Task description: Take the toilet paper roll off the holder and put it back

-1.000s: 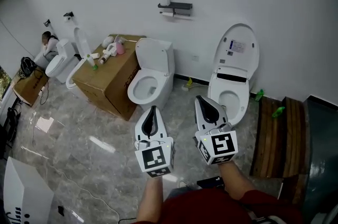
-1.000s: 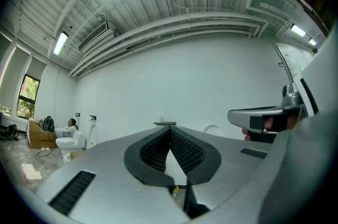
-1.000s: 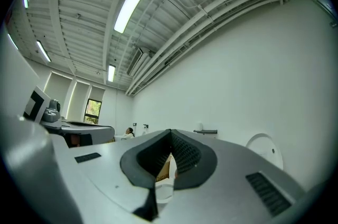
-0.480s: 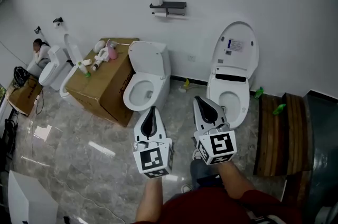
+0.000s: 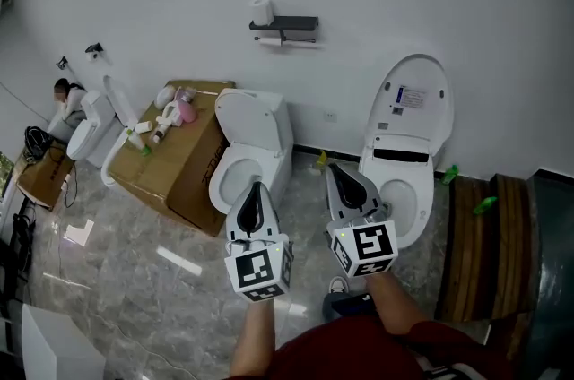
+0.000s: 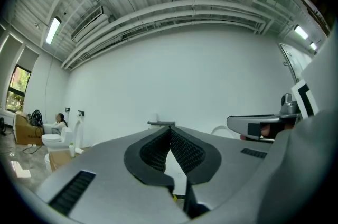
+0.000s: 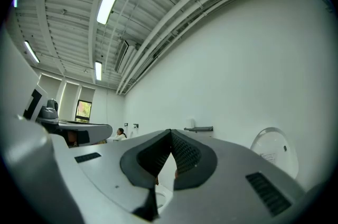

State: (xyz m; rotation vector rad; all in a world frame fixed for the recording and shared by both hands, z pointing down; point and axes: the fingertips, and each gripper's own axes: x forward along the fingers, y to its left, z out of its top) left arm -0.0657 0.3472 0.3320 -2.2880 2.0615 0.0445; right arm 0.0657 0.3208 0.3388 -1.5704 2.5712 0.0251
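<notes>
A dark wall holder (image 5: 287, 24) hangs high on the white wall. One white toilet paper roll (image 5: 261, 10) stands on top of it and another roll (image 5: 272, 39) sits on the bar beneath. My left gripper (image 5: 256, 188) and right gripper (image 5: 334, 171) are held side by side well short of the wall, both pointing toward it. Each is shut with nothing between its jaws. In the left gripper view the holder (image 6: 161, 123) shows small just above the shut left gripper (image 6: 170, 129). In the right gripper view the holder (image 7: 199, 129) lies right of the shut right gripper (image 7: 170, 133).
A white toilet (image 5: 247, 154) stands below the holder, and another with its lid raised (image 5: 405, 145) is to the right. A cardboard box (image 5: 175, 159) with bottles on top is at the left. A person (image 5: 65, 96) sits far left by a third toilet. A wooden bench (image 5: 489, 244) is at the right.
The head view has shifted a little, so the holder and toilets sit slightly lower and further left. Both grippers stay shut and in about the same place in front of me.
</notes>
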